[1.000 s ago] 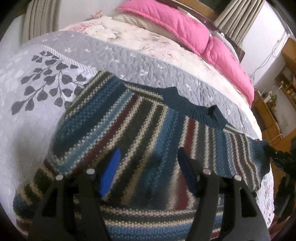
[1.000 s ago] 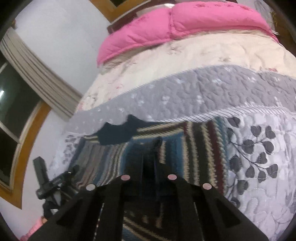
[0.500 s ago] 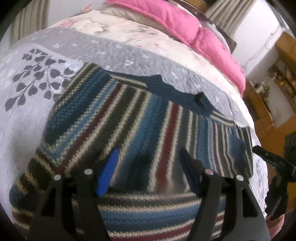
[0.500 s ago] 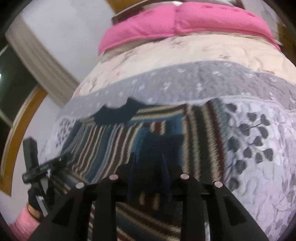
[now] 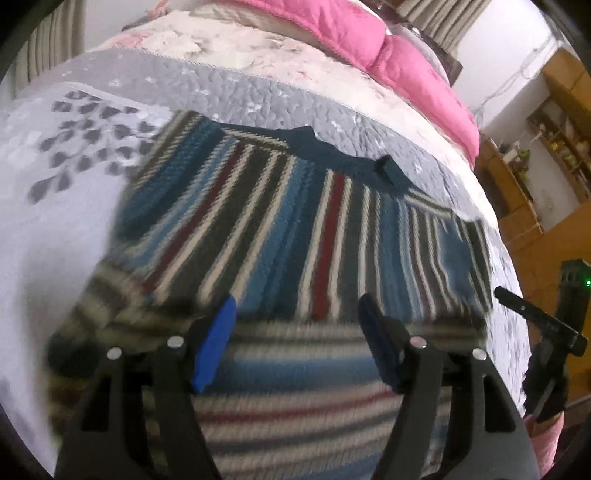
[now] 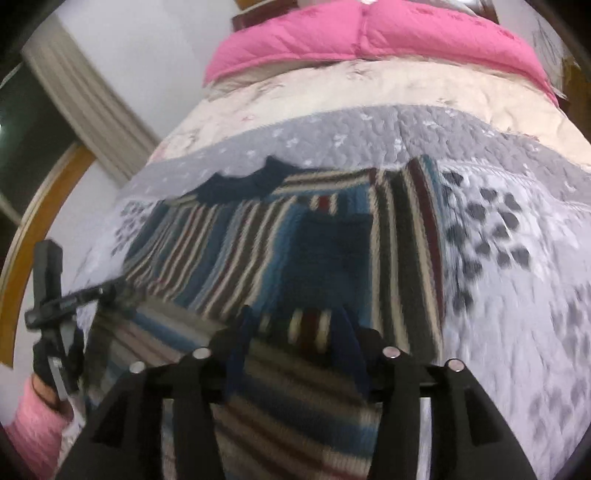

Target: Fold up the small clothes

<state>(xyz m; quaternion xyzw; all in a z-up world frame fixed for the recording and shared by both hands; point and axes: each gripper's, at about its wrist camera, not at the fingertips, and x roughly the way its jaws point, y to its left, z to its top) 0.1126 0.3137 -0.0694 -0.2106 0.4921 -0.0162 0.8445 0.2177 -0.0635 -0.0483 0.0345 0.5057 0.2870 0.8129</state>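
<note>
Grey quilted bedding covers the bed (image 5: 258,92), with pink pillows (image 6: 369,33) far ahead of both grippers. Spread on it lies the striped sweater (image 5: 295,229), its folded lower part directly beneath the left gripper (image 5: 295,325), whose blue-padded fingers stand wide apart and hold nothing. The right gripper (image 6: 295,332) also hangs over the sweater with fingers parted, though blur hides any contact.
</note>
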